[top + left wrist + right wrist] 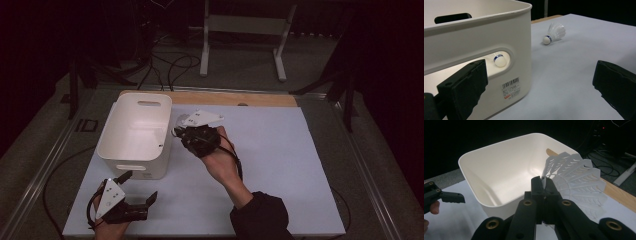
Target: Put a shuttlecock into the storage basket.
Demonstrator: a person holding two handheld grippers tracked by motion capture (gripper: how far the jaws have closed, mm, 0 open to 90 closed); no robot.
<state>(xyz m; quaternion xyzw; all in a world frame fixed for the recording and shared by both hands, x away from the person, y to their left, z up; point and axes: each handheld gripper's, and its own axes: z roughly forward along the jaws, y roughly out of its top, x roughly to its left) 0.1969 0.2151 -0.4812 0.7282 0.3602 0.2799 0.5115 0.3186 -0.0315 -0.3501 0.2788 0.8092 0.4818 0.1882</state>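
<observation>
Feathery white shuttlecock point(574, 177) — smooth rounded bin point(499, 170)

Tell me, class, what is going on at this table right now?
A person holds a gripper in each hand. The right gripper is shut on a white shuttlecock by its skirt, beside the white bin. The left gripper is open near the bin's front. Another shuttlecock lies on the table.

Dim room: grey floor point(240, 70), perhaps carpeted, black cables point(170, 65), white stand point(245, 30).

White feathered shuttlecock point(574, 180) pinched by its skirt just beside the white bin point(499, 172).
</observation>
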